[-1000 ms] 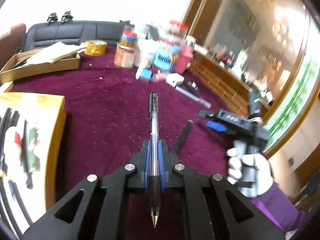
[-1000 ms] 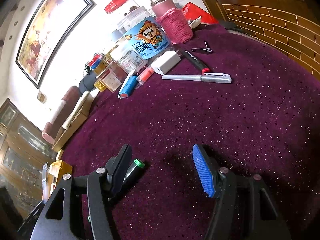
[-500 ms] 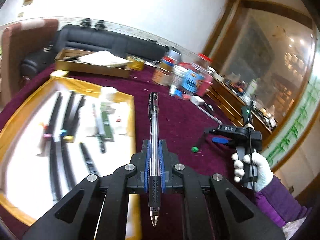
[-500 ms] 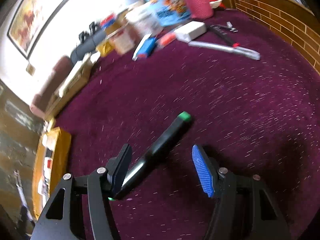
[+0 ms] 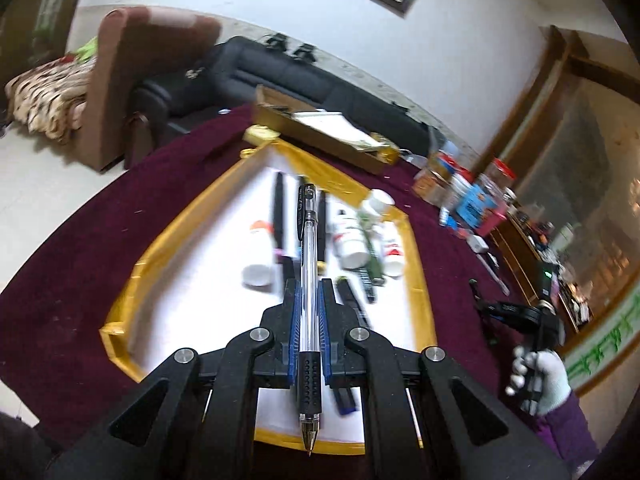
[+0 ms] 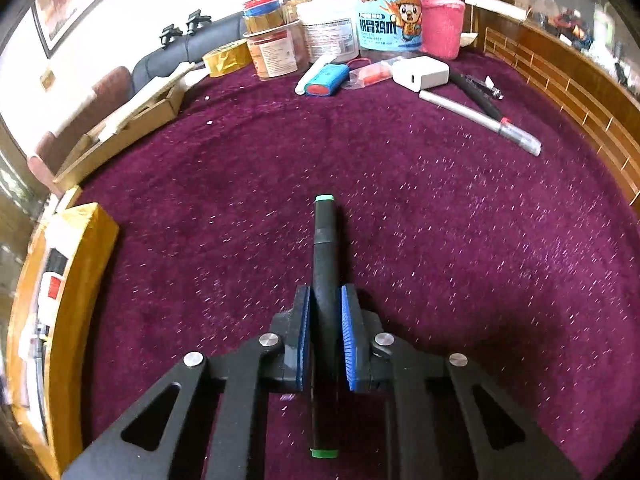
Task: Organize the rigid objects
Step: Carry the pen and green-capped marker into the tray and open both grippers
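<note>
Left wrist view: we see the gold-rimmed tray (image 5: pixel 136 276) on the maroon tablecloth (image 5: pixel 72 280), already crowded with pens and white bottles (image 5: pixel 352 240). The left gripper (image 5: pixel 308 312) pinches a clear pen (image 5: pixel 307 280), hovering over the tray's near half. Risk: released here, the pen could land across the other pens or roll. Our right gripper (image 6: pixel 326 332), jaws just closed, pinches a black marker (image 6: pixel 325 264) over the cloth right of the tray; an off-centre grip may let it tilt.
</note>
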Available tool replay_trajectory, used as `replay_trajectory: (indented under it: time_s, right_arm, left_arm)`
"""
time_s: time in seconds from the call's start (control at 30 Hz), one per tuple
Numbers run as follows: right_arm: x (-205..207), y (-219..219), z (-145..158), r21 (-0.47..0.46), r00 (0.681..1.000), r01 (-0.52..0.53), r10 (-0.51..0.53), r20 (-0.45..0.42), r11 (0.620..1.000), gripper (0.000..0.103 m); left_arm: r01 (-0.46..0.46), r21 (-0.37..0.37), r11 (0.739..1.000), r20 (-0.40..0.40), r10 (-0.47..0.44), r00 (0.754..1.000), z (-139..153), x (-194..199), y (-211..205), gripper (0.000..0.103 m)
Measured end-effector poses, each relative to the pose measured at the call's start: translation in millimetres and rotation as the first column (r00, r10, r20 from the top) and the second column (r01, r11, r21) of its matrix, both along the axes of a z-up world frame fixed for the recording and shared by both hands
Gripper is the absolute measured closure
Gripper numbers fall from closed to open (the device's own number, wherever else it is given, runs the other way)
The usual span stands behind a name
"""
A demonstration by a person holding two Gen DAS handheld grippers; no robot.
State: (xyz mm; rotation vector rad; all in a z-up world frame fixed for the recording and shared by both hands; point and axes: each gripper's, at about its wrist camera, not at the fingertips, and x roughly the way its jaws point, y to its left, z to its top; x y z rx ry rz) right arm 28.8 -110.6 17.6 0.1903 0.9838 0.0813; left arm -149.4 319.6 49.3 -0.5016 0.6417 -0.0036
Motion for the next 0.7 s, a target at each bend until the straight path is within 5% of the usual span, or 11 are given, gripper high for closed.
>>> replay_trajectory:
  time_s: [0.43,0.7]
  right_arm:
    - [-32,37,31,0.285,0.986,-0.165,0.165,0.022,0.944,0.09]
    - [-55,119,49,0.379,0.929,-0.351,0.369,0.026,0.856,0.09]
  left_arm:
    - [-0.08,0.063,0.995,-0.115,0.087,0.99,-26,16,12,0.093]
    - [-0.127,0.065,0.99,-0.073,0.132,0.989,-10,0,9,0.055]
